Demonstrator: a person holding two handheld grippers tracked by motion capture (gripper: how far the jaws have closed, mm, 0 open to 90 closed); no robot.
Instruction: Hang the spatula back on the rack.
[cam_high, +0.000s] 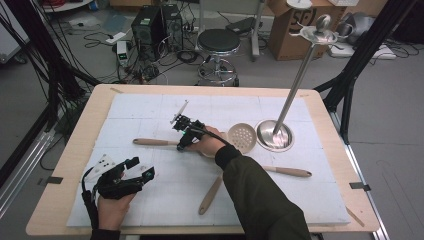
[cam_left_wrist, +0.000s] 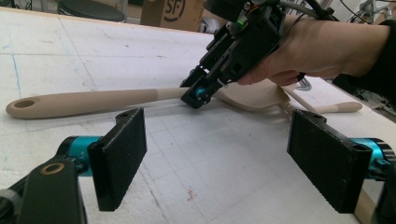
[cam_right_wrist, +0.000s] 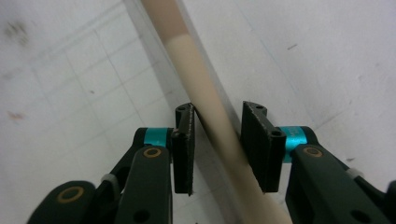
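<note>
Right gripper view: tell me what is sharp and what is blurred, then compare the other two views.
Right gripper view: the right gripper jaws are fairly sharp, the spoon handle softens toward the top, and the mat is bright and washed out. Left gripper view: the left gripper pads are crisp and the boxes behind are soft. High view: evenly lit, with glare on the steel stand base.

matt beige spoon handle (cam_right_wrist: 205, 93), glossy metal stand (cam_high: 295, 85)

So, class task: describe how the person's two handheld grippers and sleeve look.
Both grippers are black with two flat, rough-textured black pads, turquoise collars and brass-coloured pivot rings. The left gripper carries a grey three-cornered plate and trails a black cable. The right gripper shows a green light. The sleeve is dark olive.
</note>
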